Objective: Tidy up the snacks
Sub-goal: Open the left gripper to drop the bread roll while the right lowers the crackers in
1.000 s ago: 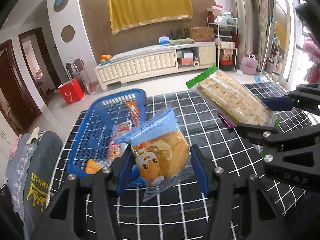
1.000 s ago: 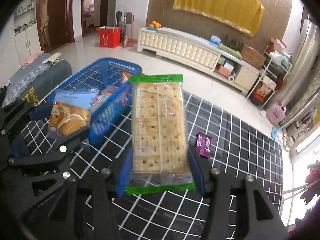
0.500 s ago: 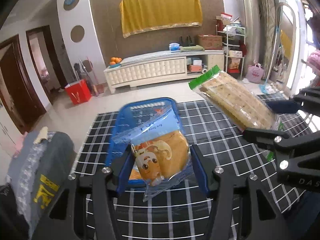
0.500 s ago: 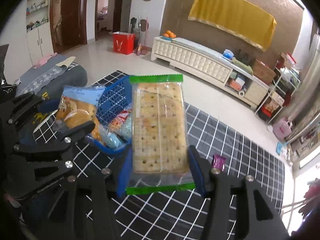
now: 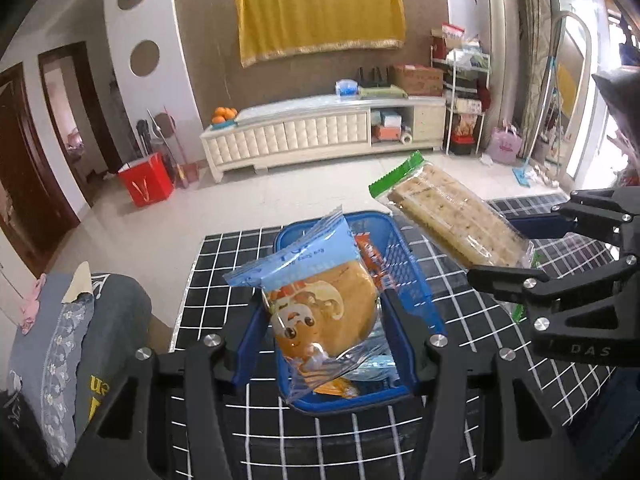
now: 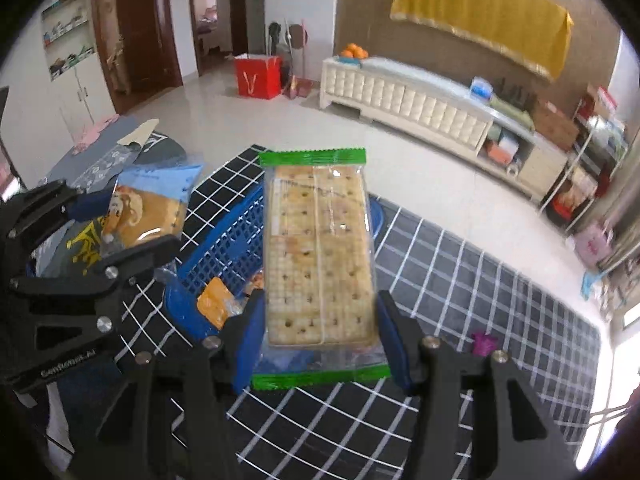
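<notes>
Roughly halfway: left gripper [image 5: 320, 344] jaws pinching the bread packet [image 5: 316, 312], right gripper [image 6: 320, 344] jaws clamping the cracker pack [image 6: 320, 256], both over the half-filled blue basket [image 5: 416, 292] (purple candy [image 6: 483, 343] alone on the worktop), drops pending.

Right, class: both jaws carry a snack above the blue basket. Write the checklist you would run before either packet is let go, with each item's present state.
1. Left gripper shut on the bun packet: ok.
2. Right gripper shut on the cracker packet: ok.
3. Bun packet over the blue basket: ok.
4. Cracker packet fully over the basket: cannot tell.
5. Room left in the basket, which already holds snacks: cannot tell.
6. Purple wrapper on the checked cloth gathered: not ok.
</notes>
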A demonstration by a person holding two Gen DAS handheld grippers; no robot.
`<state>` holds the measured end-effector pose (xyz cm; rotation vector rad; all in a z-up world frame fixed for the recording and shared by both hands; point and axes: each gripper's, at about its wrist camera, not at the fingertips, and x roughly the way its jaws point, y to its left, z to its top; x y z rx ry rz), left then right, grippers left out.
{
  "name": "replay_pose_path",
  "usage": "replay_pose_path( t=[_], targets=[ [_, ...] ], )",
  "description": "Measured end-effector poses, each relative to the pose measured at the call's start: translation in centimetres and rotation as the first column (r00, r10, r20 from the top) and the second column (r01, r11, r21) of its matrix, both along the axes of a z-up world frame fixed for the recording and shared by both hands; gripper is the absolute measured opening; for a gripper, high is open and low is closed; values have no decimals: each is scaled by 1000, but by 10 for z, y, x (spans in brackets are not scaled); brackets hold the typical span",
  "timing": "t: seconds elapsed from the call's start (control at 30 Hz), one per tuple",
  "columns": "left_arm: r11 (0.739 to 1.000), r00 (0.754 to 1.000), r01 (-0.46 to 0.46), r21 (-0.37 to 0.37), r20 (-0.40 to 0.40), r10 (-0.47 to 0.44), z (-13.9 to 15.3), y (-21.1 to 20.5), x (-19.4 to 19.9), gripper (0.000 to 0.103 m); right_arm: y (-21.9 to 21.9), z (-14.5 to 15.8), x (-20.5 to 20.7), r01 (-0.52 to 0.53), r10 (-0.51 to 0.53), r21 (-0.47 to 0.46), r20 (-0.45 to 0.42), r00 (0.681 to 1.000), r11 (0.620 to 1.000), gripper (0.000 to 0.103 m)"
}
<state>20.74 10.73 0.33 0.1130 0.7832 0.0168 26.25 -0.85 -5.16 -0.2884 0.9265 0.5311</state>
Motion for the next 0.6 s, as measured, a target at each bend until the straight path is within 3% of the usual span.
replay_pose_path(
  t=[0.33, 0.6],
  targets=[
    [993, 975, 40, -110, -211, -63, -60, 26, 65, 54, 18, -40, 33, 65, -69, -57, -78, 995, 996, 58],
    [988, 956, 46, -150, -282, -87, -100, 30, 93, 55, 21, -48, 36, 52, -60, -83, -96, 994, 995, 58]
  ],
)
